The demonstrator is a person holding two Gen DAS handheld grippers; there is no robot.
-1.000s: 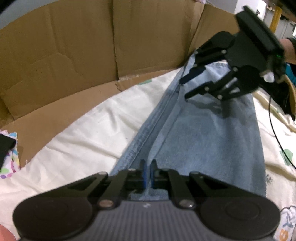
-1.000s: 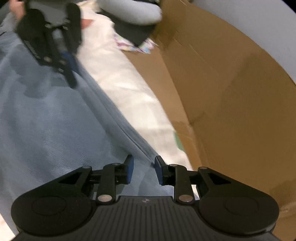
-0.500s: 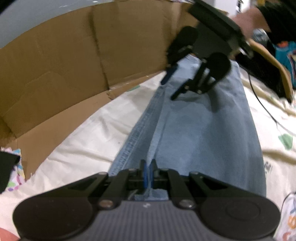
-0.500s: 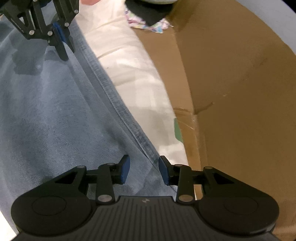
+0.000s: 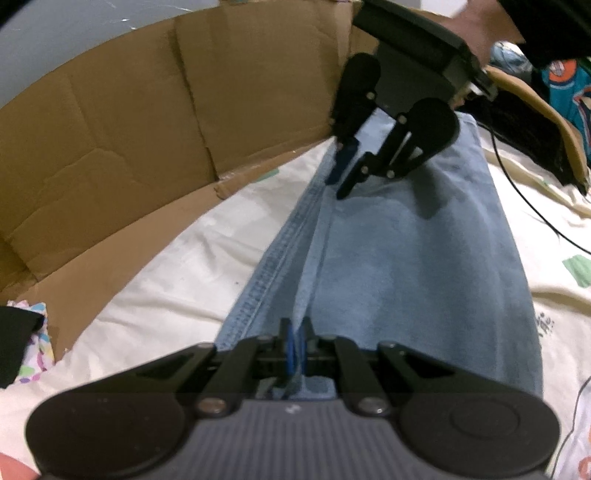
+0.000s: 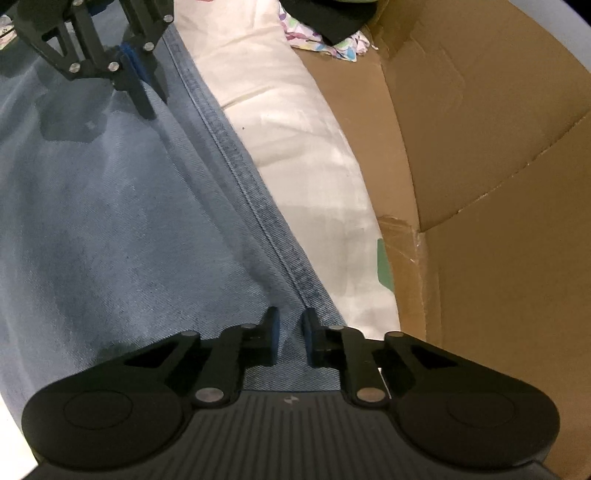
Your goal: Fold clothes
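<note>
Light blue jeans (image 5: 406,266) lie folded lengthwise on a cream sheet (image 5: 177,280); they also fill the left of the right wrist view (image 6: 110,229). My left gripper (image 5: 295,339) is shut on the near end of the jeans' seamed edge. My right gripper (image 6: 290,332) is open, its jaws a little apart astride the seam at the far end. It shows in the left wrist view (image 5: 345,181), tips down on the denim. The left gripper shows in the right wrist view (image 6: 146,88).
A brown cardboard wall (image 5: 147,122) curves round the sheet's far side, also in the right wrist view (image 6: 498,184). A black and patterned cloth (image 6: 332,29) lies near the cardboard. A black cable (image 5: 524,199) crosses the sheet.
My right gripper has come down onto the seamed edge and its jaws have narrowed around it. My left gripper has stayed shut on the jeans.
</note>
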